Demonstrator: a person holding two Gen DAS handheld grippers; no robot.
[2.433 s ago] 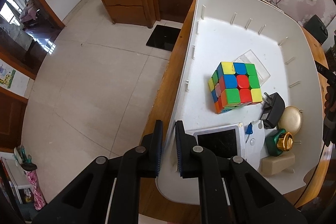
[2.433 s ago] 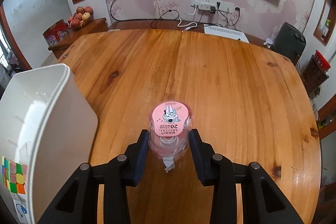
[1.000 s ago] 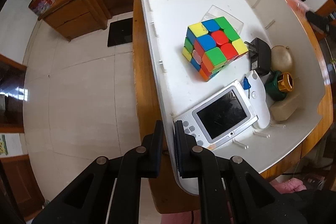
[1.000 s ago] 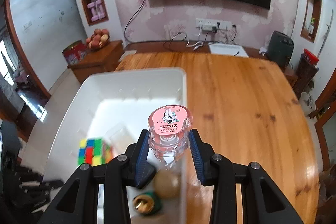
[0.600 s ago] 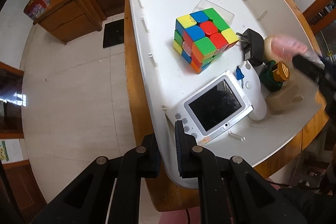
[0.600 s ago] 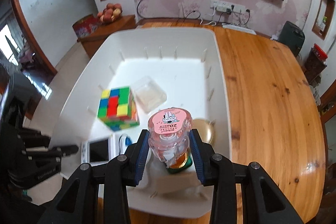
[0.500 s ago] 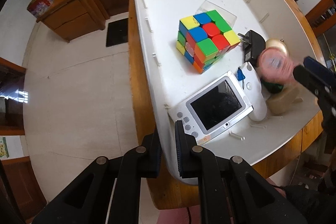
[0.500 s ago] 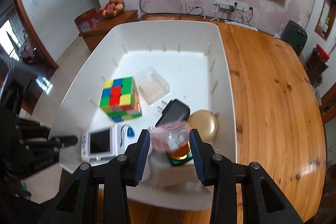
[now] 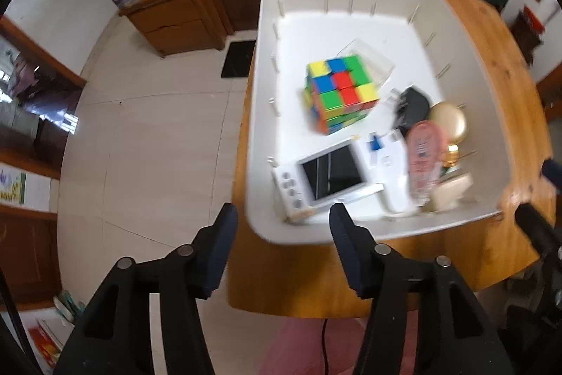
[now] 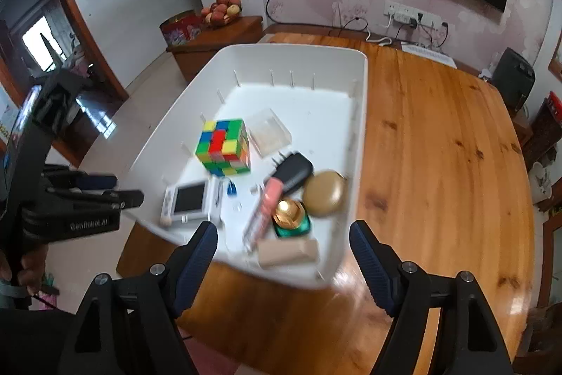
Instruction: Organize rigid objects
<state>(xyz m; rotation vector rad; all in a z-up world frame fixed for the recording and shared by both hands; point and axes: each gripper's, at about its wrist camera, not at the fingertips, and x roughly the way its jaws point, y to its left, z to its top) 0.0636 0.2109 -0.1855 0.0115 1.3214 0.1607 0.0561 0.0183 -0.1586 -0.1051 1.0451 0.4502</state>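
A white bin (image 9: 456, 23) stands on the wooden table (image 10: 439, 164). A clear container with a pink cap (image 9: 423, 157) lies tilted in the bin's near right part, against a green bottle with a gold cap (image 10: 291, 217). My right gripper (image 10: 282, 231) hangs above the bin's near rim, its jaws opening with nothing between them. My left gripper (image 9: 282, 217) is just off the bin's near left corner, jaws opening and apart from the rim, also empty. A colourful puzzle cube (image 9: 339, 94) sits in the middle of the bin.
The bin also holds a white handheld screen device (image 9: 330, 171), a black charger (image 9: 411, 104), a gold round case (image 9: 449, 122), a beige block (image 10: 288, 252) and a clear box (image 10: 268, 129). A wooden cabinet (image 9: 175, 13) with fruit stands beyond, on the tiled floor.
My right gripper let go of the pink-capped container, which dropped into the bin. My left gripper released the bin's rim. Both opened wide and drew back from the bin.
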